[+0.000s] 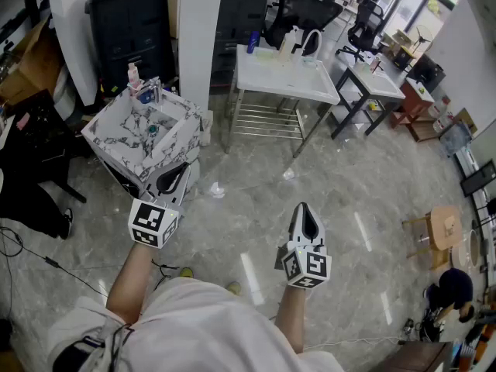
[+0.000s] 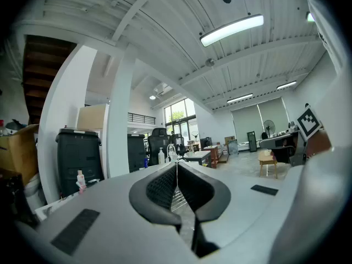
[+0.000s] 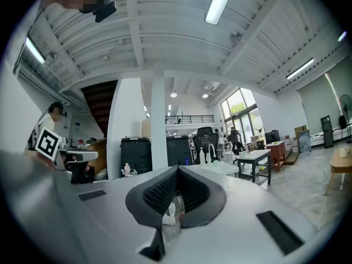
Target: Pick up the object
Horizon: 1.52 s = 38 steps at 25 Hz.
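Object not certain: the likeliest is a small white crumpled scrap (image 1: 288, 174) on the grey floor (image 1: 364, 184), ahead of the right gripper (image 1: 303, 208) and well apart from it. A second scrap (image 1: 217, 190) lies near the left gripper (image 1: 183, 169), just off the marbled sink (image 1: 116, 130). Both are too small to give a long axis or heading.

Right gripper: held low in front of the torso, forearm straight out, jaws pointing forward, cube (image 1: 308, 268) nearest the body. Jaw tips are together with nothing clamped. In the right gripper view something white shows through the gap behind the tips; it seems to lie beyond the jaws.

Left gripper: forearm angled outward, jaws pointing toward the sink. Tips are together in the left gripper view and grip nothing.

Both hands are hidden under the cubes.

Further out: white table (image 1: 283, 76), office chairs (image 1: 306, 6), black bins (image 1: 128, 22), white pillar (image 1: 200, 29). A crouched person (image 1: 453, 289) is at the lower right edge, hard to make out
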Each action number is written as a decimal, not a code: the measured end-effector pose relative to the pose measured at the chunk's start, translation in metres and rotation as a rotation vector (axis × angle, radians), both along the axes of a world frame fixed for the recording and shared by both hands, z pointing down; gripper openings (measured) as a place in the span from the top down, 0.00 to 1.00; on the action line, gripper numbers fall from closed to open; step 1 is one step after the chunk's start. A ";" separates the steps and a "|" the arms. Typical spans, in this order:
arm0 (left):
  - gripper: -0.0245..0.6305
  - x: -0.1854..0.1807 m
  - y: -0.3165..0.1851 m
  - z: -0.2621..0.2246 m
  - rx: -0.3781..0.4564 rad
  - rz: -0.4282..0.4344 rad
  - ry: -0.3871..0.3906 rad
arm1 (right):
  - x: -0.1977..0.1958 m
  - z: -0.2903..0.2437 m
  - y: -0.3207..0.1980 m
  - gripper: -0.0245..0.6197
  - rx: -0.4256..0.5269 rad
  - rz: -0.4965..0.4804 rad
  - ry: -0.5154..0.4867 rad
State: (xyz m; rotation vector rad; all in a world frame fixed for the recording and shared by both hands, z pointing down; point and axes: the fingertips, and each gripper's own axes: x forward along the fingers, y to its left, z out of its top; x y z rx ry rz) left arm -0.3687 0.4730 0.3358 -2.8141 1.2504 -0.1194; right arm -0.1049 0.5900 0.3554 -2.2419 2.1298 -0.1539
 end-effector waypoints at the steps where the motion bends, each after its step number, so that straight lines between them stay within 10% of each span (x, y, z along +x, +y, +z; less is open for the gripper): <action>1: 0.93 0.001 -0.001 -0.001 -0.002 0.000 0.005 | 0.001 -0.001 -0.001 0.95 0.002 0.001 -0.005; 38: 0.85 0.080 0.024 0.017 -0.052 0.009 -0.037 | 0.049 0.016 0.007 0.95 -0.011 -0.123 -0.030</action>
